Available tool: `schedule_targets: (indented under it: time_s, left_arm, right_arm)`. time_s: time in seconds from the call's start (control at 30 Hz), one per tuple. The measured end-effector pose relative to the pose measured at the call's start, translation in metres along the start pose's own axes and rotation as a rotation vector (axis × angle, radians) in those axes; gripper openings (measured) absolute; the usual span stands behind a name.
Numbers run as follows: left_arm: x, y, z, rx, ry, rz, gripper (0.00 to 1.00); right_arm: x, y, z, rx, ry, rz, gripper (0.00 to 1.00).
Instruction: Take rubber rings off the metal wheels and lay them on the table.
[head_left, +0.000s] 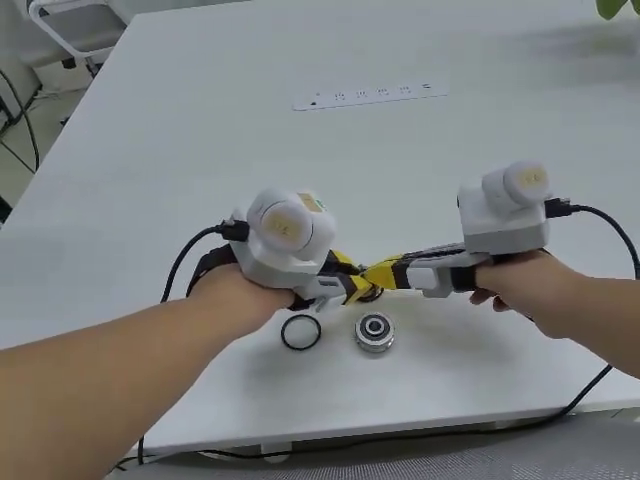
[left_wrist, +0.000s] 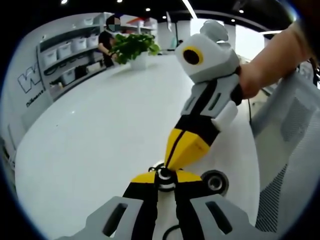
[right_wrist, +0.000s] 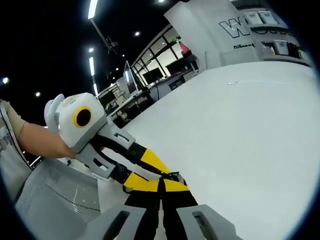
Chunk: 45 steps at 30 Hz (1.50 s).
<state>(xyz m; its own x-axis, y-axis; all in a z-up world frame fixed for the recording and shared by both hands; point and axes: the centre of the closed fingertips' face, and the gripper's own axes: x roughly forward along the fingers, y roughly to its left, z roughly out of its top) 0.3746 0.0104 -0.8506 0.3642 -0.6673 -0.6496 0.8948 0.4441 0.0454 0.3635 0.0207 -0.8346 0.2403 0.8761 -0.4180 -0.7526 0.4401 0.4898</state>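
Wheel (left_wrist: 164, 175) clamped between left gripper (left_wrist: 166, 180) jaws; right gripper (right_wrist: 161, 184) jaws pinched together at its rim. Loose ring (head_left: 301, 332) and second wheel (head_left: 374, 332) lie on white table (head_left: 300, 120) below.

Shiny metal wheel (head_left: 374, 332), seemingly matt rubber ring (head_left: 301, 332), smooth white table (head_left: 200, 150)

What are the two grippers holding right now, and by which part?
The left gripper clamps a small metal wheel by its sides. The right gripper closes at its rim, likely on the rubber ring.
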Motion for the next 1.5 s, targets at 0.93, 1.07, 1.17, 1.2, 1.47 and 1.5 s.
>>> schedule_targets:
  time_s: [0.93,1.07,1.17,1.2,1.47,1.5]
  left_arm:
    - [-0.005,-0.001,0.002,-0.054,-0.037,-0.015,0.17]
    - [-0.011,-0.005,0.006,-0.029,-0.056,-0.031,0.19]
    - [-0.019,-0.009,0.009,0.001,-0.072,-0.044,0.23]
    - [-0.022,-0.011,0.009,0.004,-0.077,-0.050,0.24]
    - [-0.039,-0.010,0.012,0.002,-0.121,-0.041,0.34]
    - [-0.042,-0.010,0.014,0.000,-0.129,-0.041,0.35]
  right_arm:
    - [-0.010,-0.004,0.003,0.064,-0.043,0.003,0.00]
    - [-0.011,-0.005,0.003,0.066,-0.045,-0.002,0.00]
    - [-0.012,-0.004,0.005,0.068,-0.050,-0.002,0.00]
    - [-0.012,-0.004,0.005,0.069,-0.053,-0.001,0.00]
    - [-0.016,-0.001,0.010,0.078,-0.071,0.002,0.00]
    - [-0.017,-0.001,0.010,0.078,-0.072,0.002,0.00]
